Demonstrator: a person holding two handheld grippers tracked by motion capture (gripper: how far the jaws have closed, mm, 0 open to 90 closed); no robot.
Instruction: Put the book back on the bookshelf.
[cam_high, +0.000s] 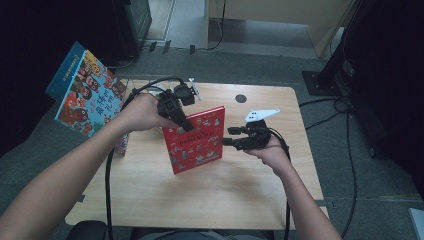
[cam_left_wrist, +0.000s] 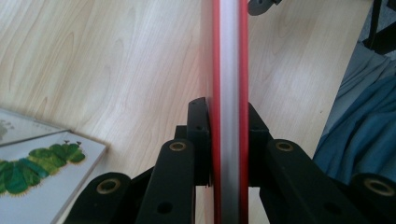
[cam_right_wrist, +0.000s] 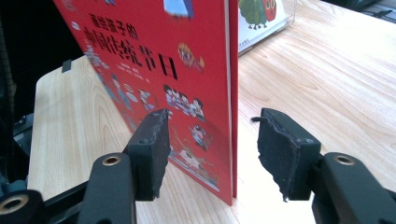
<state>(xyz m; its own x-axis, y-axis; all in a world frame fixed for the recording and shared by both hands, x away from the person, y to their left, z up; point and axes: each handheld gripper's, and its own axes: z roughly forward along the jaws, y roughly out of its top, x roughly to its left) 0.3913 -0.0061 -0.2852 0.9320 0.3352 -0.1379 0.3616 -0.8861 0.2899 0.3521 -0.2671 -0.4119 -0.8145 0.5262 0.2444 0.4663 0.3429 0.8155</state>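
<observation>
The red picture book (cam_high: 195, 140) stands upright on the wooden surface (cam_high: 150, 200), near its middle. The left claw (cam_high: 181, 119) clamps the book's top edge, a pad pressed on each cover. The right claw (cam_high: 227, 136) sits at the book's right edge with its jaws wide, the covers between them but untouched. A caterpillar book (cam_left_wrist: 42, 172) lies to the left.

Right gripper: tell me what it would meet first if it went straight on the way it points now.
The red book. The right gripper points at the book's edge with its jaws open on either side, pads clear of the covers. Going straight on, that edge would slide deeper between them and probably meet the gripper's body; depth is hard to judge.
</observation>
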